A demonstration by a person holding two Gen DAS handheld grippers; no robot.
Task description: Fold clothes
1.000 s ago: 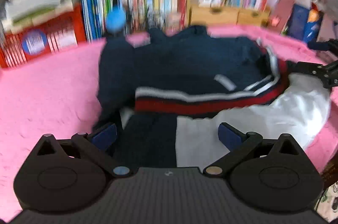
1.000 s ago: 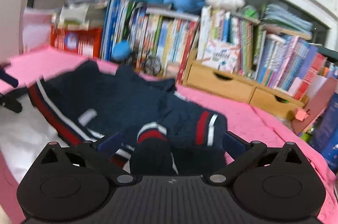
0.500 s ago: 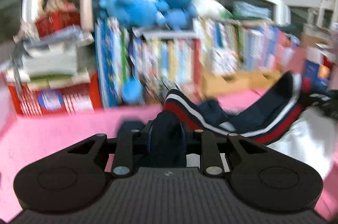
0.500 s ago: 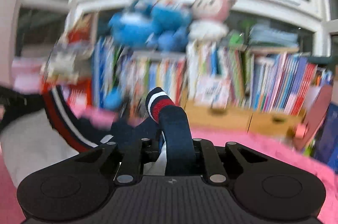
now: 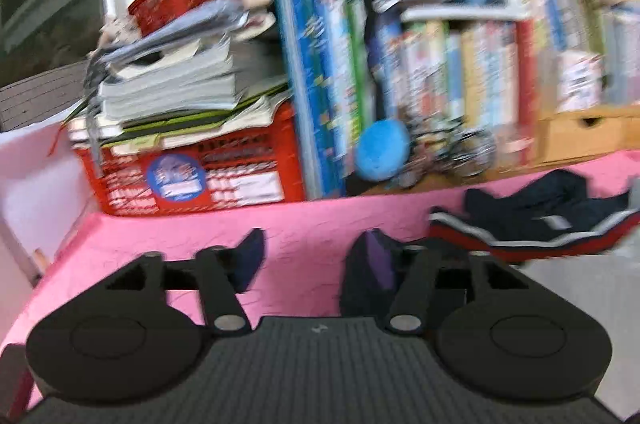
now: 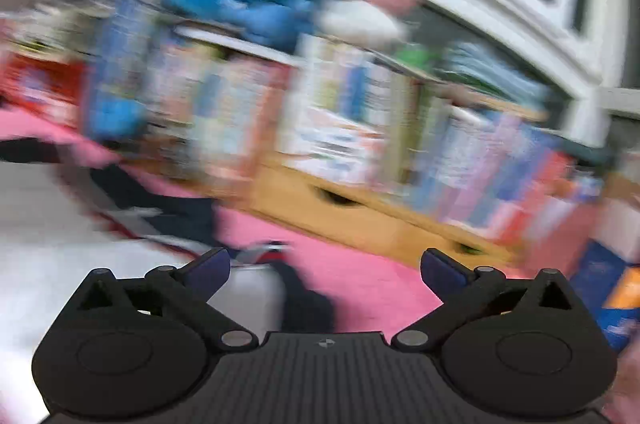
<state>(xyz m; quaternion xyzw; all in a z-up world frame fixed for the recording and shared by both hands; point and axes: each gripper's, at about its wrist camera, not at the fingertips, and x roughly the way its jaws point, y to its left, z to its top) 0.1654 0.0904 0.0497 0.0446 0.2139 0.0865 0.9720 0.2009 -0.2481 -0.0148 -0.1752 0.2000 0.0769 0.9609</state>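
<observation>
Left wrist: left gripper (image 5: pixel 306 256) parted, empty — sweater (image 5: pixel 552 224) right | right gripper (image 6: pixel 325 266) wide, empty — sweater left

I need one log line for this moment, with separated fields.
left gripper: open, empty | right gripper: open, empty | sweater: released, lying on pink cover | view: motion blur
</observation>
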